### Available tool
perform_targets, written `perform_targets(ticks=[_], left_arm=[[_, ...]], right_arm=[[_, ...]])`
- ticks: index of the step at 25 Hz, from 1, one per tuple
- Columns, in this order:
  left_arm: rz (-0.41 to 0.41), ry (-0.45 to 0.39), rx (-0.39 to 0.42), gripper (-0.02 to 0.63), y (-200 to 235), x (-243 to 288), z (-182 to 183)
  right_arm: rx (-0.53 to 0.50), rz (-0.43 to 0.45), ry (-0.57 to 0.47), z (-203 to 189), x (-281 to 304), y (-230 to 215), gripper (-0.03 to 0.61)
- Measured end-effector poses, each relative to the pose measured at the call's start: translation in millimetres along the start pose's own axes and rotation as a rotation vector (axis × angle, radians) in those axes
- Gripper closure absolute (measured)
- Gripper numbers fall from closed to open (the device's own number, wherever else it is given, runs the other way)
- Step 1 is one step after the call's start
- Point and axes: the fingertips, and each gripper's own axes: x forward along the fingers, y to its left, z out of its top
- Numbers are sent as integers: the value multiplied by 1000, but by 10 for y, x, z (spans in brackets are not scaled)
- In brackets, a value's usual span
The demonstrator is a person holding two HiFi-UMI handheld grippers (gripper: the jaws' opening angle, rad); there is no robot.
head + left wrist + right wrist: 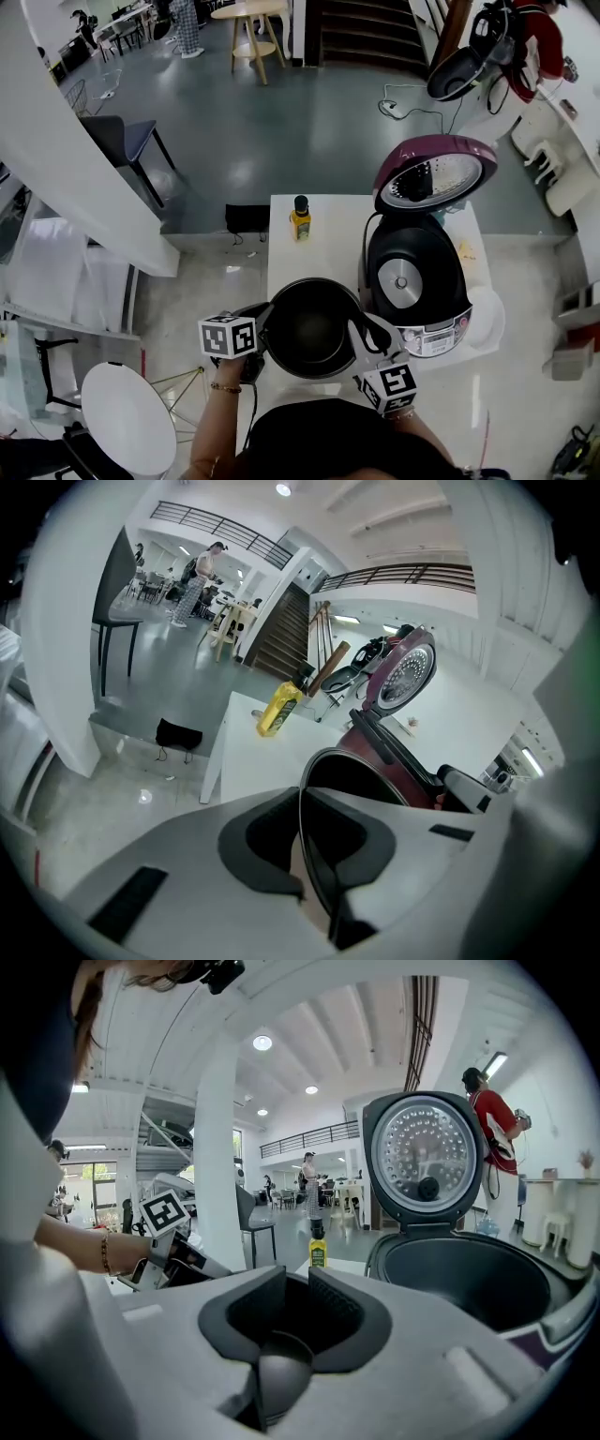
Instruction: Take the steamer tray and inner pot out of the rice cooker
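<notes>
I see a black inner pot [312, 328], a plum-red rice cooker [417, 281] whose lid [433, 173] has a silver dotted lining, a yellow, black-capped bottle [300, 222] on the white bench [281, 258], and black-and-white squares on the marker cubes [228, 336].

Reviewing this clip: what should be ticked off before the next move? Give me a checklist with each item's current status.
1. Inner pot out of the rice cooker: ok; the cooker's bare heating plate shows.
2. Left gripper shut on the pot's rim: ok.
3. Right gripper shut on the opposite rim: ok; a dark curved edge sits between its jaws.
4. Set-down spot: ok; bare table shows between the bottle and the pot.
5. Lid open, out of the way: ok.
6. Steamer tray out: cannot tell; a white round thing lies right of the cooker, and I can't identify it.
</notes>
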Motion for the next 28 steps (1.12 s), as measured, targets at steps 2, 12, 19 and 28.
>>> perform_targets(ticks=[2,12,19,28], left_arm=[[0,-3,10,592,-25,38,21],[-34,-147,43,591,-108,-10,182],[-8,-419,133,591,-272,-512,644],[181,-557,312,592,-437,-1074,649]], right_arm=[[0,3,-3,6,-14,0,509],[-5,1,-17,37,-63,4,509],[0,-25,-41,106,-99,-27,527],[23,-28,-65,205,-38,-64,562]])
